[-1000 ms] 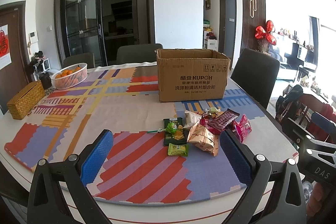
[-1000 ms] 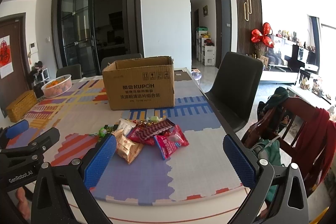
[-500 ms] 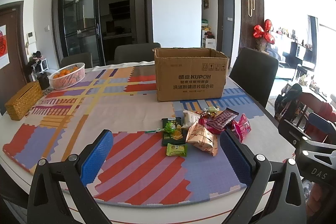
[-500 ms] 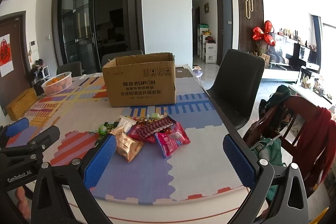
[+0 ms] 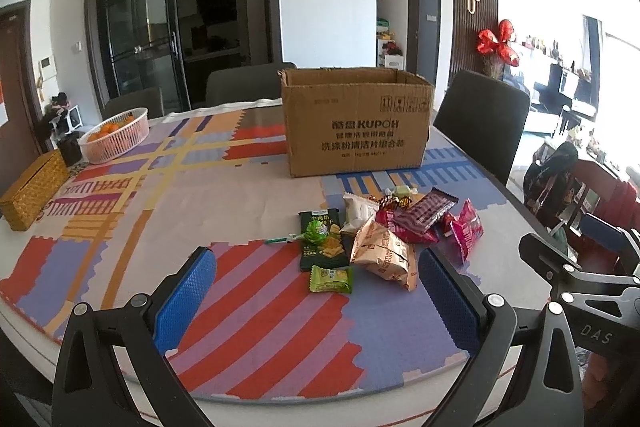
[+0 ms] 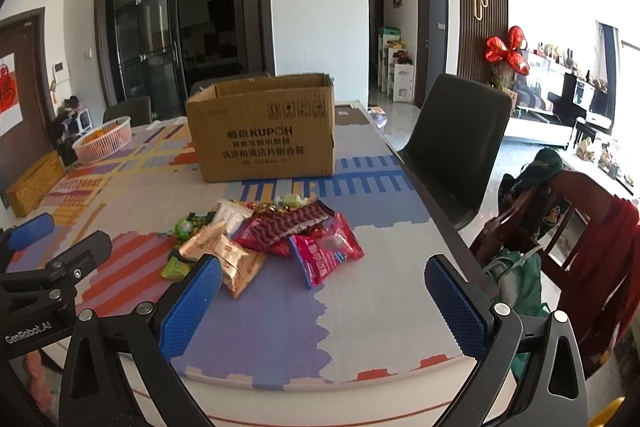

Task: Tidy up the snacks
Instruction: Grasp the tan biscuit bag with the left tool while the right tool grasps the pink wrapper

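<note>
Several snacks: a loose pile of wrapped snacks [image 5: 384, 231] lies on the patterned mat, near the table's front edge and in front of the cardboard box [image 5: 356, 123].
Nearest pieces: small green packet [image 5: 331, 279] at the pile's near edge; tan crinkled bag [image 5: 386, 259] just beside it; pink packet [image 6: 324, 251] on the right side; green lollipop [image 5: 316, 230] resting on a dark green pouch [image 5: 322, 247].
Container: box upright, top open, well behind the pile — the likely destination, judged from the task.
Left gripper [image 5: 316, 303]: jaws spread wide, empty, hovering short of the pile.
Right gripper [image 6: 320, 307]: jaws likewise wide, empty, facing the pink packet.
Step in hand: approach for a first pick, probably.
Technique: take an outlying packet first — the green one or the pink one — closing on the flat body, not the crimped end; overlapping wrappers may drag neighbours along.
Surroundings: fruit basket [image 5: 114, 141] and woven box [image 5: 32, 189] at far left, apart from the work.
</note>
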A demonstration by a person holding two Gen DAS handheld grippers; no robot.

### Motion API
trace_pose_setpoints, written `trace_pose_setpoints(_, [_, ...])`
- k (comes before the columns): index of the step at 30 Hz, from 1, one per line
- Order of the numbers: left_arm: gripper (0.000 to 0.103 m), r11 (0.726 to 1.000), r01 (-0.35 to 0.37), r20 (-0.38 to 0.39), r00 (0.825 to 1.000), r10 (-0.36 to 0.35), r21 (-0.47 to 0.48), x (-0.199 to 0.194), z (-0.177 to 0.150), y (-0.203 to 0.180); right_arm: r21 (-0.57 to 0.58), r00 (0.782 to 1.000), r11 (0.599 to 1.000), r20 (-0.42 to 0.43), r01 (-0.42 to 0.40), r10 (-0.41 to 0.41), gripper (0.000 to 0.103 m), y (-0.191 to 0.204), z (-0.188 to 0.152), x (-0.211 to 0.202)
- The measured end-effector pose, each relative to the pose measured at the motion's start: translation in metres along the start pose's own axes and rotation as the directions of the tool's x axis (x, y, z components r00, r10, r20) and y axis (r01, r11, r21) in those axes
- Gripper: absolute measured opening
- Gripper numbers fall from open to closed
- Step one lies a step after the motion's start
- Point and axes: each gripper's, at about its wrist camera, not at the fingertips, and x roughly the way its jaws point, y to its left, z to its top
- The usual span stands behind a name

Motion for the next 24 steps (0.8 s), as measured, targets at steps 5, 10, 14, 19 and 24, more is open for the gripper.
trace_pose_setpoints(5, [0.100, 1.000, 0.022, -0.024, 0.999, -0.022, 0.021, 0.019, 0.001, -0.004, -0.001, 0.999, 1.000, -0.045, -0.009, 0.009, 0.102, -0.001, -0.002, 0.020])
trace_pose_setpoints(10, [0.093, 0.995, 0.095, -0.070, 0.993, -0.093, 0.025, 0.041, 0.004, -0.006, -0.002, 0.997, 1.000, -0.080, -0.004, 0.004, 0.102, -0.003, -0.001, 0.039])
trace_pose_setpoints(14, [0.088, 0.992, 0.121, -0.086, 0.989, -0.118, 0.033, 0.056, 0.006, -0.009, -0.027, 0.996, 1.000, -0.086, 0.012, -0.014, 0.102, -0.002, 0.001, 0.054])
trace_pose_setpoints(19, [0.084, 0.987, 0.137, -0.116, 0.985, -0.128, 0.079, 0.073, 0.006, -0.019, -0.047, 0.993, 0.999, -0.115, 0.007, -0.013, 0.099, 0.000, 0.003, 0.075])
trace_pose_setpoints(24, [0.079, 0.982, 0.182, -0.185, 0.968, -0.168, 0.059, 0.098, 0.003, -0.020, -0.047, 0.986, 0.999, -0.164, -0.006, -0.002, 0.094, 0.000, 0.000, 0.096])
